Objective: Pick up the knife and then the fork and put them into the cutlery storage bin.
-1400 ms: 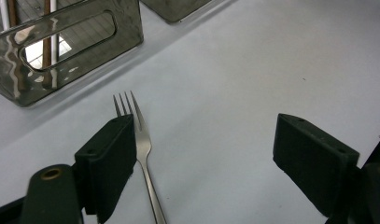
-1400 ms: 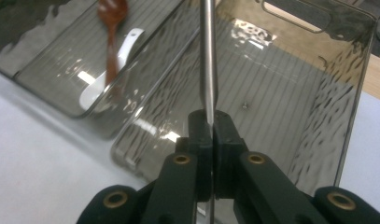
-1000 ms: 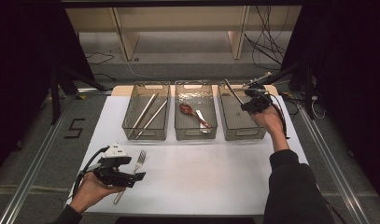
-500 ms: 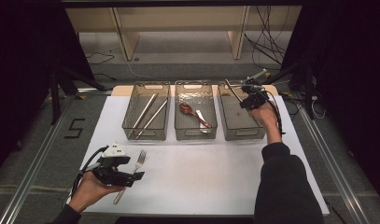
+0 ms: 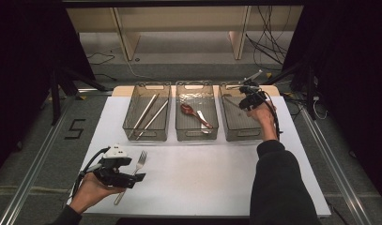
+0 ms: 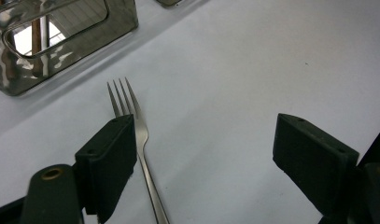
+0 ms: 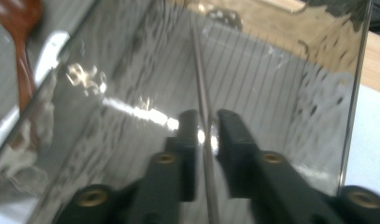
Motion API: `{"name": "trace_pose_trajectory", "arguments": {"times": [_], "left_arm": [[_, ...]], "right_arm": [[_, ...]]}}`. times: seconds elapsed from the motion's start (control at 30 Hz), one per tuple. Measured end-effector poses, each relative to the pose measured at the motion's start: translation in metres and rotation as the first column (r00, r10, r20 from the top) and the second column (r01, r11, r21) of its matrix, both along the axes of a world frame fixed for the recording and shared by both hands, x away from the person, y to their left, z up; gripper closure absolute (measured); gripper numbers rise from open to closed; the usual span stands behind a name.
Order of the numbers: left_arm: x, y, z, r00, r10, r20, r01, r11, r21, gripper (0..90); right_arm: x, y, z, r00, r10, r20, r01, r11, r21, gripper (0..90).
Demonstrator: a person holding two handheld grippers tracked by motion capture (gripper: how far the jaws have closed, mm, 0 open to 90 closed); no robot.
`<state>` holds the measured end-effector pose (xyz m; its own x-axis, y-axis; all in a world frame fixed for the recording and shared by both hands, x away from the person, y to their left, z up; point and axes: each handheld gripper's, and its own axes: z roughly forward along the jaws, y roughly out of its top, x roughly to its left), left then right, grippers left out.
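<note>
Right claw [image 7: 207, 130] just easing open around thin metal rod [image 7: 200, 70] over far-right bin [image 5: 235, 126]; left claw [image 6: 204, 154] wide, empty, beside fork [image 6: 131, 121]; floor marked "5" [image 5: 76, 129].

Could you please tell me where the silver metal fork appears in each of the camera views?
High view: the silver metal fork lies lower left on the white table, tines clear of the left hand-held gripper.
Left gripper view: centre-left, beside the left jaw, tines pointing up.
Right gripper view: faces into the right-hand clear bin.
Shared landmark: the left-hand clear bin, beyond the tines.
</note>
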<state>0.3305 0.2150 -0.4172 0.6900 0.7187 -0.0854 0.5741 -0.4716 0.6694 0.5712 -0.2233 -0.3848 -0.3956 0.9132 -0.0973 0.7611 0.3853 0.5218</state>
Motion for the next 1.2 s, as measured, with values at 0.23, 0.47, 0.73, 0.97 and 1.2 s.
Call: {"name": "trace_pose_trajectory", "arguments": {"times": [0.23, 0.47, 0.73, 0.97, 1.2], "left_arm": [[0.000, 0.001, 0.000, 1.0000, 0.006, 0.000, -0.006, 1.0000, 0.002, 21.0], [0.000, 0.001, 0.000, 0.9999, 0.011, -0.001, -0.011, 0.9999, 0.006, 20.9], [0.002, 0.001, -0.002, 0.9996, 0.024, -0.017, -0.024, 0.9996, 0.016, 20.7], [0.004, 0.002, -0.003, 0.9983, 0.046, -0.034, -0.045, 0.9987, 0.022, 20.7], [0.005, 0.003, -0.004, 0.9975, 0.055, -0.043, -0.054, 0.9982, 0.024, 20.7]], "right_arm": [[-0.007, 0.001, 0.013, 0.9990, 0.040, 0.018, -0.041, 0.9990, 0.016, 58.4], [-0.026, 0.007, 0.020, 0.9951, 0.088, 0.045, -0.092, 0.9920, 0.087, 42.5], [-0.067, 0.012, 0.025, 0.9782, 0.119, 0.170, -0.146, 0.9769, 0.156, 37.2], [-0.108, 0.007, 0.023, 0.9663, 0.131, 0.222, -0.182, 0.9558, 0.231, 33.9], [-0.139, -0.001, 0.021, 0.9590, 0.128, 0.253, -0.200, 0.9373, 0.285, 31.4]]}}
